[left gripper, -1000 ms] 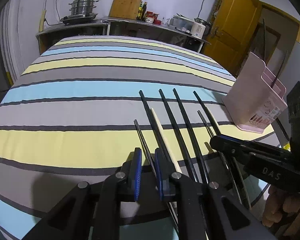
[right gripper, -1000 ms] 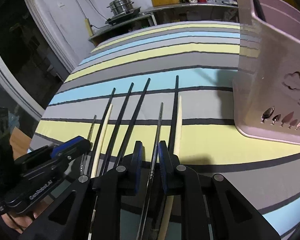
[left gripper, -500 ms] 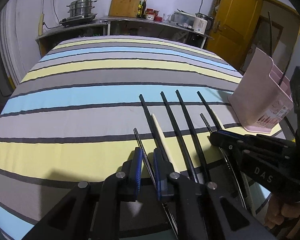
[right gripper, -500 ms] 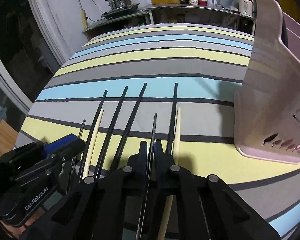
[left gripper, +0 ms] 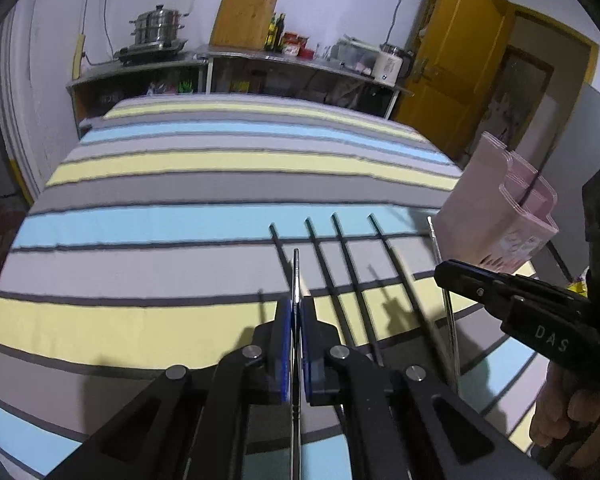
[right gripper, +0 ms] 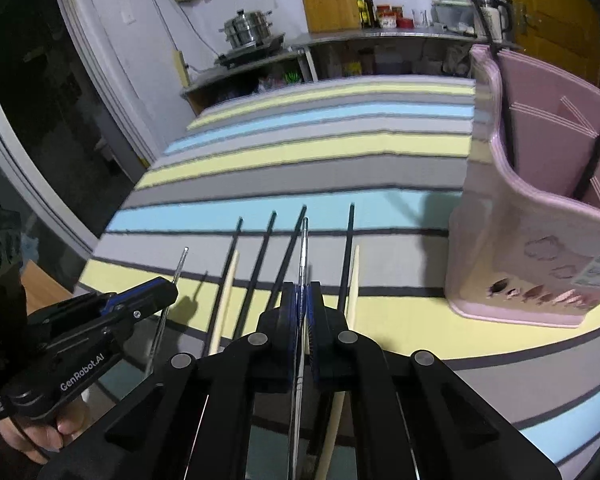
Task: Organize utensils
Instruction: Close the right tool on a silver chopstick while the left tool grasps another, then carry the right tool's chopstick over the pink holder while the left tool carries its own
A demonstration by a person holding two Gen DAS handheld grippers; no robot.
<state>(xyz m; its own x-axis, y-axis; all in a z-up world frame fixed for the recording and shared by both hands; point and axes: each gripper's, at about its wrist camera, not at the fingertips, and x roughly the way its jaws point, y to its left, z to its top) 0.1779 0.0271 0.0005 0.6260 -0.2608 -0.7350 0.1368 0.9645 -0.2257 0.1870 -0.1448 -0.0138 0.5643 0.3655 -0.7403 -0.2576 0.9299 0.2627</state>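
Note:
Several black chopsticks point(left gripper: 342, 256) and two pale wooden ones point(right gripper: 225, 304) lie side by side on the striped tablecloth point(left gripper: 180, 220). My left gripper point(left gripper: 296, 312) is shut on a thin metal chopstick point(left gripper: 295, 276), lifted off the cloth. My right gripper point(right gripper: 302, 296) is shut on another metal chopstick point(right gripper: 303, 248), also raised. The right gripper shows in the left wrist view point(left gripper: 444, 270), the left gripper in the right wrist view point(right gripper: 168, 284). A pink utensil holder point(right gripper: 540, 248) stands at the right, with a dark utensil in it.
The holder also shows in the left wrist view point(left gripper: 496, 208) by the table's right edge. A counter point(left gripper: 260, 60) with a steamer pot, cutting board and bottles stands beyond the table. A yellow door point(left gripper: 456, 64) is at the back right.
Both grippers closed on a metal chopstick each and lifted them off the cloth. Both views have risen and pulled back.

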